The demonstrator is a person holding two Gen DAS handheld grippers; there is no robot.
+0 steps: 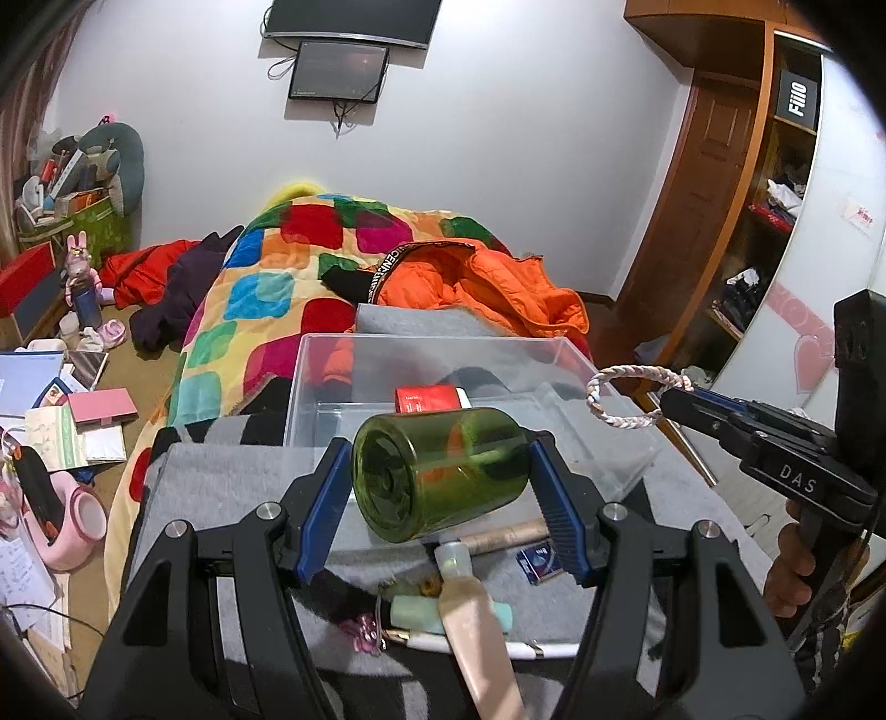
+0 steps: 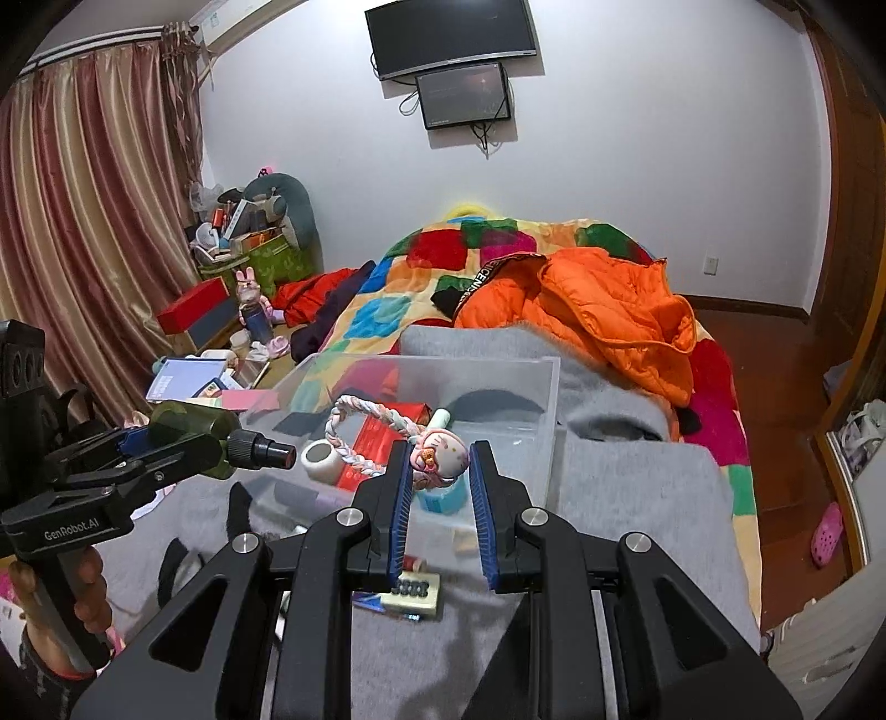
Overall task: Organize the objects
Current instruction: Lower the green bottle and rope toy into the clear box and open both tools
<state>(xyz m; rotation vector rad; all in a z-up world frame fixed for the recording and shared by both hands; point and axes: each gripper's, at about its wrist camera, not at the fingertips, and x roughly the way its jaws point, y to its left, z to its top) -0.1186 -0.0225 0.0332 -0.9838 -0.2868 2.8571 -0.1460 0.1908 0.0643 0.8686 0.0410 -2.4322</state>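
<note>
The left gripper (image 1: 443,487) was clamped on a green bottle (image 1: 443,471) at frame centre, and the right gripper (image 2: 440,482) pinched a braided hair tie (image 2: 360,437) above the clear bin (image 1: 432,354), which held few items; several still lay on the grey blanket (image 1: 221,476).

White walls (image 2: 637,166) close the room; 2 dark screens (image 2: 451,36) hang one under the other on the far wall; striped pink-and-gold curtains (image 2: 83,221) cover the left side; a bed (image 2: 421,288) under a patchwork blanket fills the middle; a brown wooden wardrobe (image 1: 714,183) with open shelves stands on the right; the floor (image 2: 775,343) is brown.
</note>
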